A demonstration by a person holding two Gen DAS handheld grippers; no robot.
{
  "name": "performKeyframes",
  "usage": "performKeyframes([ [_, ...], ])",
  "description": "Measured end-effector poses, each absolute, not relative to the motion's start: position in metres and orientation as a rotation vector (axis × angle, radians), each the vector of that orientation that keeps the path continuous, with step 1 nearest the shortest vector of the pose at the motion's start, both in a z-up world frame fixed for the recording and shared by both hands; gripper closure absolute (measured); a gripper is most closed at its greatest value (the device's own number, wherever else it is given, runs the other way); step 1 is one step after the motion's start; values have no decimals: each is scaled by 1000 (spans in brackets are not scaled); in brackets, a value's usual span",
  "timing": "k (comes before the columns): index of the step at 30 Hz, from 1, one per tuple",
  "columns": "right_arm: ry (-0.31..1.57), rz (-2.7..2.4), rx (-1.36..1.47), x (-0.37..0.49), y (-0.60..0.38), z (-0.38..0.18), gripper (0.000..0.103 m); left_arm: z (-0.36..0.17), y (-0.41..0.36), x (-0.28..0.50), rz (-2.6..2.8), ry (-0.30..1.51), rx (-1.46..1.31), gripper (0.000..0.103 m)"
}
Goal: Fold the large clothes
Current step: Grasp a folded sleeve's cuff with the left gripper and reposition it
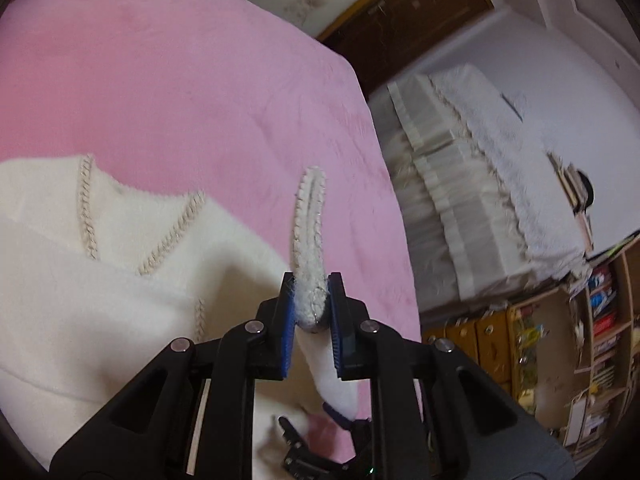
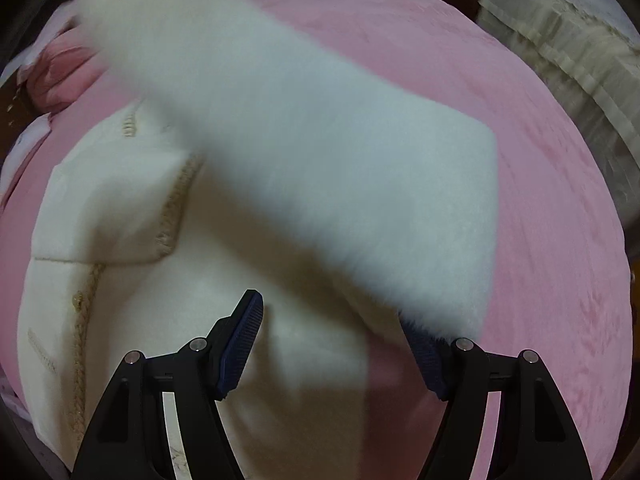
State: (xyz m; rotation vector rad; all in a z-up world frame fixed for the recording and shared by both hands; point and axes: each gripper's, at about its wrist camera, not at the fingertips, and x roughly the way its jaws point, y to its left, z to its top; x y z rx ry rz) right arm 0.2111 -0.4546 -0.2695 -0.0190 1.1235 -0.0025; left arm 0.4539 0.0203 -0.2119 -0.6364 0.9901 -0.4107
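A cream fuzzy jacket with braided beige trim (image 1: 100, 280) lies on a pink bed cover (image 1: 180, 80). My left gripper (image 1: 312, 300) is shut on the trimmed cuff of its sleeve (image 1: 308, 220) and holds it up off the bed. In the right wrist view the lifted sleeve (image 2: 320, 160) stretches blurred across the jacket body (image 2: 132, 288) from upper left to lower right. My right gripper (image 2: 332, 340) is open, its jaws wide apart just above the jacket, with the sleeve's edge over the right finger (image 2: 428, 364).
The pink bed cover (image 2: 540, 200) spreads to the right of the jacket. A second bed with a white lace-edged cover (image 1: 500, 168) stands beyond. Wooden shelves with books (image 1: 600, 340) stand at the lower right. A pink pillow (image 2: 68, 72) lies at the far left.
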Motion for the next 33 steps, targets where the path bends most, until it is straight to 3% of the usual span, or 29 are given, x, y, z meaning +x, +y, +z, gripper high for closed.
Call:
performKeyframes([
  [5,1067,112,-173,205,-433,-267,32,-210,83,450,-269,974,-640,91],
  [12,1104,127,-160,182,-441,-280,32,-269,170,427,22,1026,-719,91],
  [23,1099,-103,-174,193,-518,-294,32,-357,185,385,198,1185,-674,91],
  [33,1131,-93,-44,228,-537,-290,32,-404,184,411,261,1252,-600,91],
])
